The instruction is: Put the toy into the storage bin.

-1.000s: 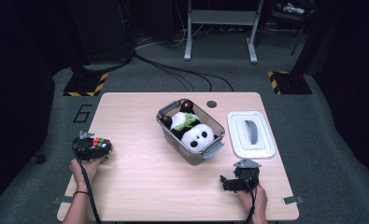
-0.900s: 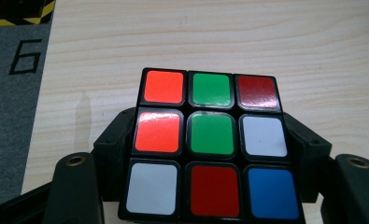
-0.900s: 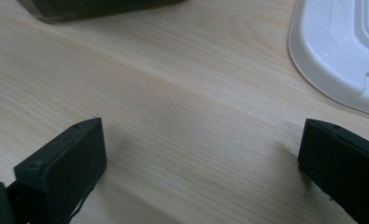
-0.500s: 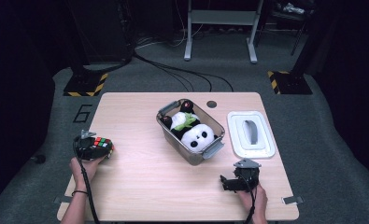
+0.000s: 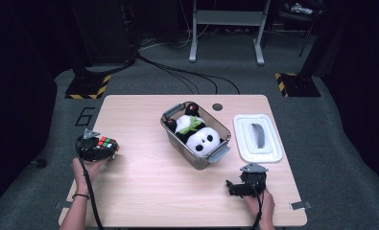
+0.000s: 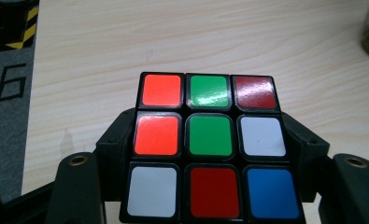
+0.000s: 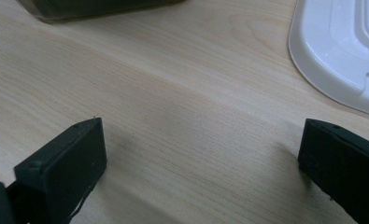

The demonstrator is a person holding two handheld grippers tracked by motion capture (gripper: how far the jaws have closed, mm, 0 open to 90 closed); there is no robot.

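A colour puzzle cube [image 6: 210,144] with red, green, white and blue squares sits between the jaws of my left gripper [image 6: 205,140], which is shut on it just above the table. In the high view the cube [image 5: 103,143] and left gripper [image 5: 97,148] are at the table's left edge. My right gripper [image 5: 235,187] rests near the front right of the table, its jaws wide apart with bare wood between them [image 7: 201,140]. A clear bin [image 5: 211,155] in the middle holds a panda plush [image 5: 201,139].
A white lid [image 5: 256,136] lies flat to the right of the bin, its edge [image 7: 341,56] close ahead of my right gripper. The grey floor mat with a "6" mark [image 6: 11,84] borders the table's left side. Open wood lies between both hands.
My left gripper has risen slightly with the cube in it. The right gripper has stayed put.
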